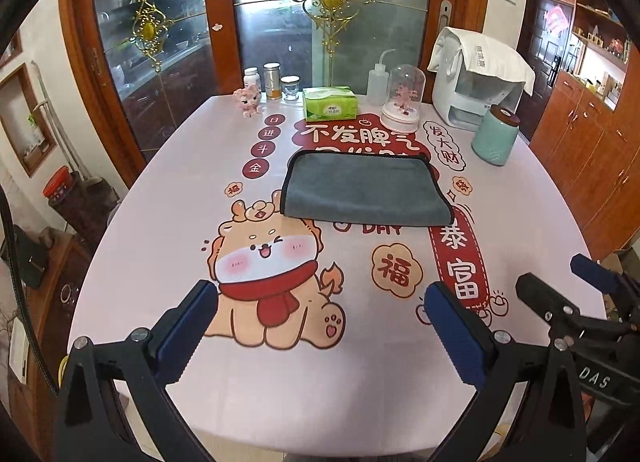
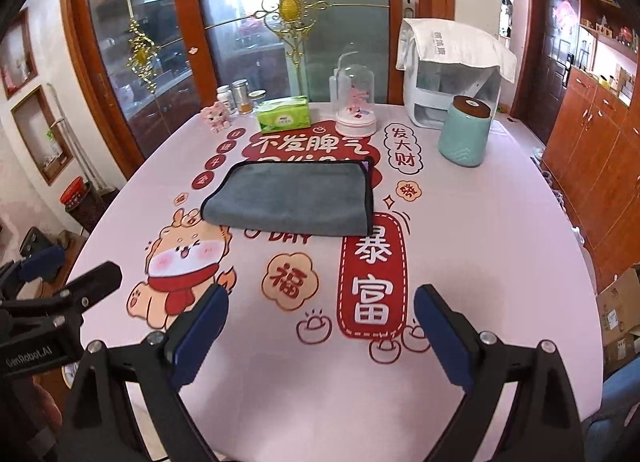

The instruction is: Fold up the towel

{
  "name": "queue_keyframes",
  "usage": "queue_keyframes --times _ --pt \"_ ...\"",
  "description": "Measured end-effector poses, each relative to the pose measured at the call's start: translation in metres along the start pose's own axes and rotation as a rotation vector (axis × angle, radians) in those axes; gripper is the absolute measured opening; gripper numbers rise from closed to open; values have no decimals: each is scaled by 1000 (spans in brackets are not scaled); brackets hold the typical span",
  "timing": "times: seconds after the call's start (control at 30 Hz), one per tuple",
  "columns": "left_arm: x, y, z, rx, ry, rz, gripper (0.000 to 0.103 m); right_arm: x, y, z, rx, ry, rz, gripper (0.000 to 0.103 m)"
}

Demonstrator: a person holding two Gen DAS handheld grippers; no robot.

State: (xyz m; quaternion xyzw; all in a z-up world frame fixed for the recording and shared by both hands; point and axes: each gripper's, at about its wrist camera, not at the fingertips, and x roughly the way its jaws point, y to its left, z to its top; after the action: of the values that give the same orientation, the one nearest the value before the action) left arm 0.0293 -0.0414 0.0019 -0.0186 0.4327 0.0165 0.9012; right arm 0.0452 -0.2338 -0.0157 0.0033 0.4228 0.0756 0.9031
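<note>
The grey microfibre towel [image 1: 366, 190] lies folded on the table [image 1: 280, 382], well ahead of the left gripper [image 1: 320, 302] and right gripper [image 2: 320, 306], both wide apart and holding nothing.

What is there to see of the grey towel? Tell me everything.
The grey towel is a soft, plush-looking cloth with a dark stitched border. It lies flat on the printed tablecloth near the table's middle, already folded over once: two layers show, with the rounded fold toward the camera and the bound edges at the far side and ends. A purple tag peeks out at its far right corner. Neither the left gripper nor the right gripper touches it; both are open.
</note>
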Motion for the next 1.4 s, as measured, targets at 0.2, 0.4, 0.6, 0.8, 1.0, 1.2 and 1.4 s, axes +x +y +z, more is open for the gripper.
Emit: queue_keyframes --times 0.2,0.4,0.6,0.8,1.0,1.2,1.4 --pt "-19 -2 -8 0 19 -17 103 -24 4 -9 -6 -18 15 95" --pt "-40 -1 -17 0 43 -7 103 -43 5 -17 -5 -10 1 95" --pt "-54 6 -23 -11 60 15 103 -62 10 -22 43 -8 0 95" --pt "-58 10 -25 -14 80 9 103 -74 26 -22 56 -15 6 95" --pt "-66 11 -24 10 47 23 103 -78 35 -20 63 -26 -10 95" --pt "-67 15 -22 6 34 32 103 -75 35 -19 84 -11 -29 95" --pt "-63 15 -20 9 46 21 103 -75 37 -17 80 -17 -45 95"
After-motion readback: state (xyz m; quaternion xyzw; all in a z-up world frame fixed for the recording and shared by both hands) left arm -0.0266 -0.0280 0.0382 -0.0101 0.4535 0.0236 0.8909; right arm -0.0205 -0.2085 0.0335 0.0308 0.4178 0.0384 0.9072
